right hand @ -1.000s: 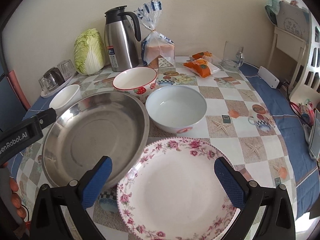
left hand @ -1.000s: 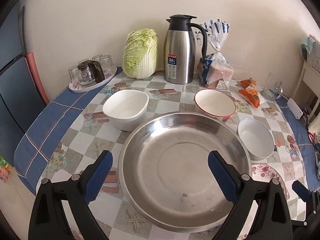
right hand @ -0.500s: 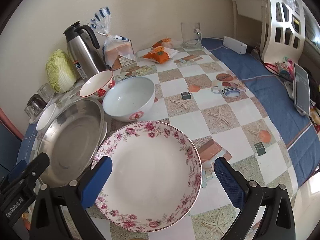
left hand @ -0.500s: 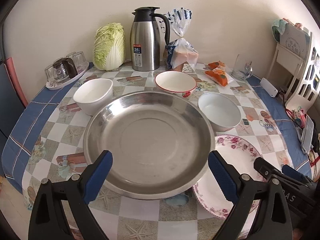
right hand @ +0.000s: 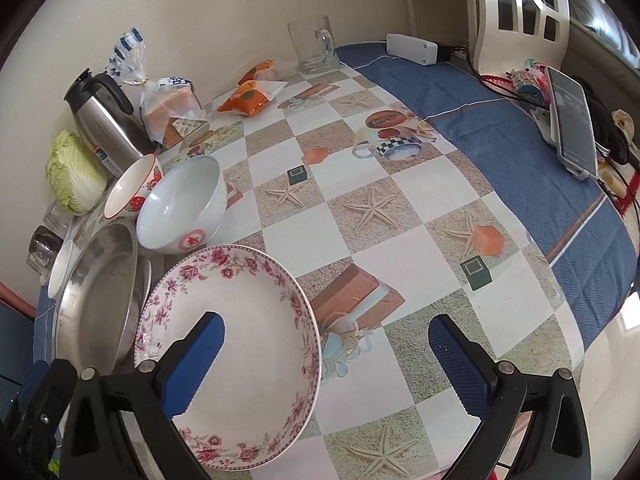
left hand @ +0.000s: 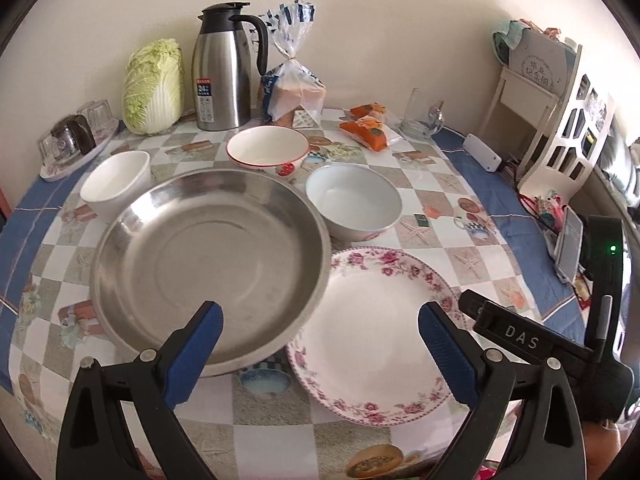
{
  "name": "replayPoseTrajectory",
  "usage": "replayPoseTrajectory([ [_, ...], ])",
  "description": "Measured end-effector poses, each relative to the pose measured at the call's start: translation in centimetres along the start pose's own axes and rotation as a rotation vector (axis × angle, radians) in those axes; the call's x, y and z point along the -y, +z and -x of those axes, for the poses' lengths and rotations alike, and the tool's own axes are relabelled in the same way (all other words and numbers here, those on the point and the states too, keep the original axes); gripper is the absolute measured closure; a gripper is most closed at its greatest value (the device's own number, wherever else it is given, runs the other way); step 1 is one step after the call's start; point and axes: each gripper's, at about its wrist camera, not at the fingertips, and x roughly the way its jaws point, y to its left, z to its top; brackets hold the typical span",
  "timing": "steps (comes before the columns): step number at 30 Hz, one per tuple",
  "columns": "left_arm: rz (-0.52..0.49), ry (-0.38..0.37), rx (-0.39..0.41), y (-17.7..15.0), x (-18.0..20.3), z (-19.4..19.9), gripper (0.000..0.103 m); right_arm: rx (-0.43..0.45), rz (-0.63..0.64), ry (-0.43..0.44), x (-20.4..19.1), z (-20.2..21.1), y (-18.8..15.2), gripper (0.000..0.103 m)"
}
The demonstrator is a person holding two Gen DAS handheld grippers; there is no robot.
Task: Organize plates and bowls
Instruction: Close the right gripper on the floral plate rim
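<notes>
Since half a second ago both cameras have swung toward the right side of the tabletop (left hand: pixel 436 192), so the steel pan (left hand: pixel 208 264) now sits left of centre in the left wrist view and the flowered plate (left hand: pixel 376 332) shows whole.

Left wrist view: the left tool (left hand: pixel 320 350) hangs spread wide and empty, one blue pad over the near rim of the steel pan, the other over the flowered plate's right edge. The plate lies just right of the pan, and its left edge seems to tuck under the pan's rim, though the overlap is hard to read. Behind the pan stand a white bowl (left hand: pixel 114 188) at the left, a red-rimmed bowl (left hand: pixel 268 152) in the middle and a pale blue bowl (left hand: pixel 354 202) at the right. The right tool's black body shows right of the plate.

Right wrist view: the right tool (right hand: pixel 326 368) is also released and holds nothing; its left pad hovers over the flowered plate (right hand: pixel 240 344), its right pad over bare cloth. The steel pan (right hand: pixel 98 296) lies left of the plate, the pale blue bowl (right hand: pixel 184 204) behind it.
</notes>
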Motion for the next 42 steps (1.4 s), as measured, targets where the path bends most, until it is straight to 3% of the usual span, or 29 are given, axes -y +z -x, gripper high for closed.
replayPoseTrajectory([
  [6, 0.033, 0.020, -0.008, -0.6, 1.1, -0.1, 0.005, 0.011, -0.013, -0.008, 1.3, 0.2, 0.3, 0.000],
  [9, 0.056, -0.014, -0.054, -1.0, 1.3, -0.9, 0.005, 0.005, -0.016, -0.012, 1.7, 0.0, 0.4, 0.000],
  [20, 0.092, -0.016, -0.226, -2.6, 1.3, -4.3, 0.006, -0.070, 0.066, -0.004, 0.4, -1.8, -0.3, 0.000],
  [26, 0.149, -0.003, -0.277, -2.8, 0.3, -5.6, 0.018, -0.102, 0.047, 0.022, 0.4, -2.6, -0.4, 0.001],
  [30, 0.183, 0.009, -0.298, -2.8, -0.7, -6.2, 0.030, -0.109, 0.032, 0.053, 0.3, -2.7, -0.4, 0.021],
  [32, 0.198, 0.011, -0.305, -2.8, -1.1, -6.5, 0.032, -0.118, 0.020, 0.087, 0.3, -2.8, -0.4, 0.024],
  [37, 0.219, 0.014, -0.311, -2.8, -1.5, -6.9, 0.043, -0.126, -0.003, 0.112, 0.4, -2.8, -0.3, 0.050],
  [39, 0.229, 0.009, -0.310, -2.7, -1.6, -7.1, 0.047, -0.141, -0.015, 0.129, 0.5, -3.1, -0.3, 0.051],
  [42, 0.233, 0.011, -0.309, -2.6, -1.6, -7.4, 0.058, -0.150, -0.019, 0.155, 0.5, -3.3, -0.3, 0.068],
])
